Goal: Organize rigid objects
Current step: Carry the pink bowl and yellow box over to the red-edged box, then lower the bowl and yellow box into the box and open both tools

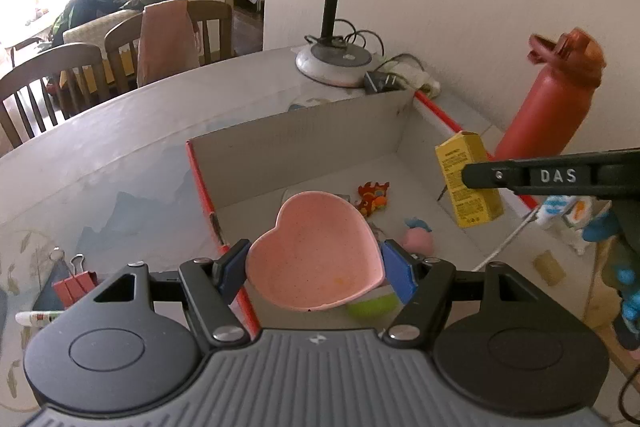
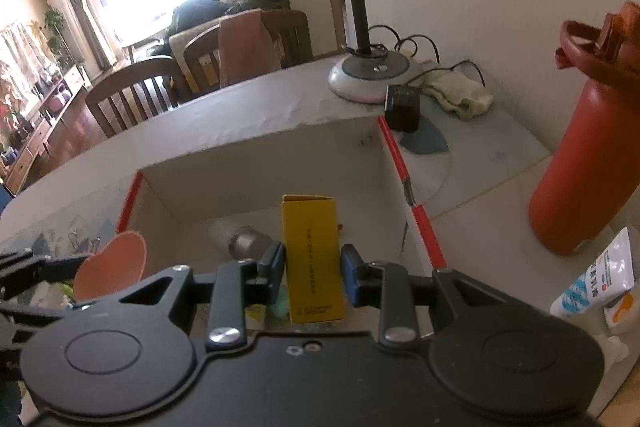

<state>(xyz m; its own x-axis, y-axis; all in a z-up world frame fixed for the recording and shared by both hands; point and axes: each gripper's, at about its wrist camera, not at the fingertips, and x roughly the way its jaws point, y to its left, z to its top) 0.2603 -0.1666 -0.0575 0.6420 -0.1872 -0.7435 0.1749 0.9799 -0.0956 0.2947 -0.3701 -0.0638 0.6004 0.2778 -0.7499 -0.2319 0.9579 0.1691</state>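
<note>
Nearest the left wrist lens, the left gripper [image 1: 314, 263] has its blue pads clamped on a glossy, speckled pink heart-shaped bowl [image 1: 316, 255], held over the near-left corner of the open cardboard box [image 1: 304, 131]. At 3 o'clock, the right gripper [image 2: 312, 273] is closed on a matte yellow rectangular carton [image 2: 314, 259], upright above the box's right side. Small toys lie on the box floor. A smooth red bottle [image 2: 580, 163] stands at 2 o'clock outside the box.
</note>
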